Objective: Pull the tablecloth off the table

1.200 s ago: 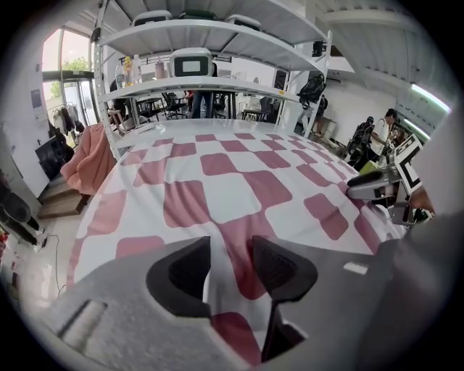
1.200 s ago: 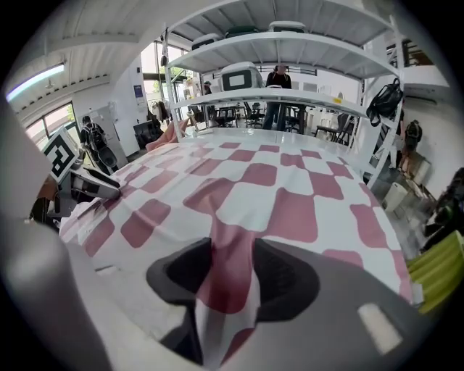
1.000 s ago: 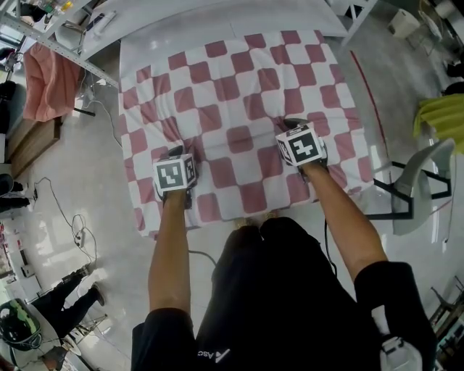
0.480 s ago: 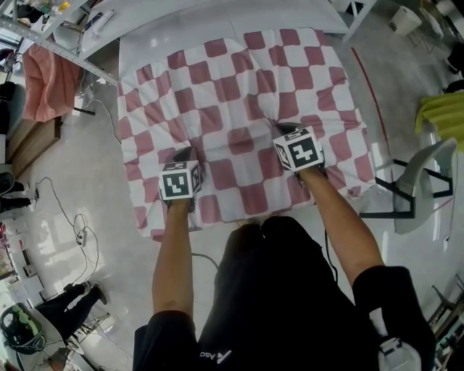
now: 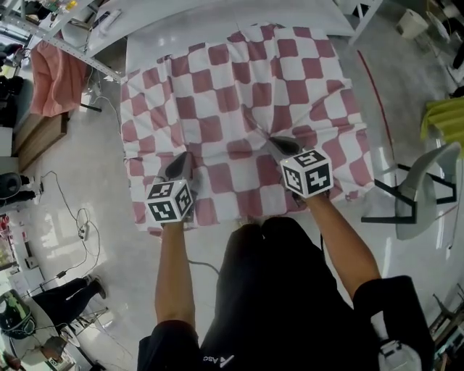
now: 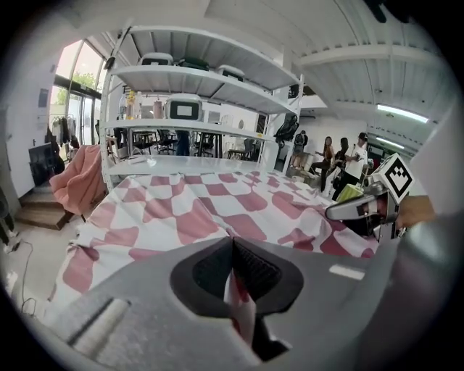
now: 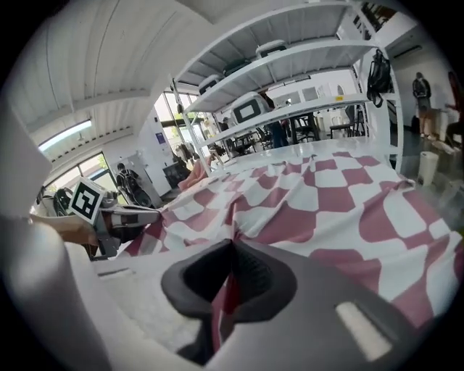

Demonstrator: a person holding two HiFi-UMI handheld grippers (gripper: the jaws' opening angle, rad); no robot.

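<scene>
Pull step is under way. Left gripper (image 5: 180, 162) is clamped tight on a pinched fold of the tablecloth (image 5: 239, 87), and right gripper (image 5: 280, 144) likewise. The cloth covers the table (image 5: 181, 25) from the jaws out toward 12 o'clock, with the near hem draped at 6 o'clock. Next move probably needs an even backward draw toward 6 o'clock, both grips kept firm.

Open floor (image 5: 80, 170) left of the table (image 5: 217, 18); grey chair (image 5: 428, 174) close on its right
</scene>
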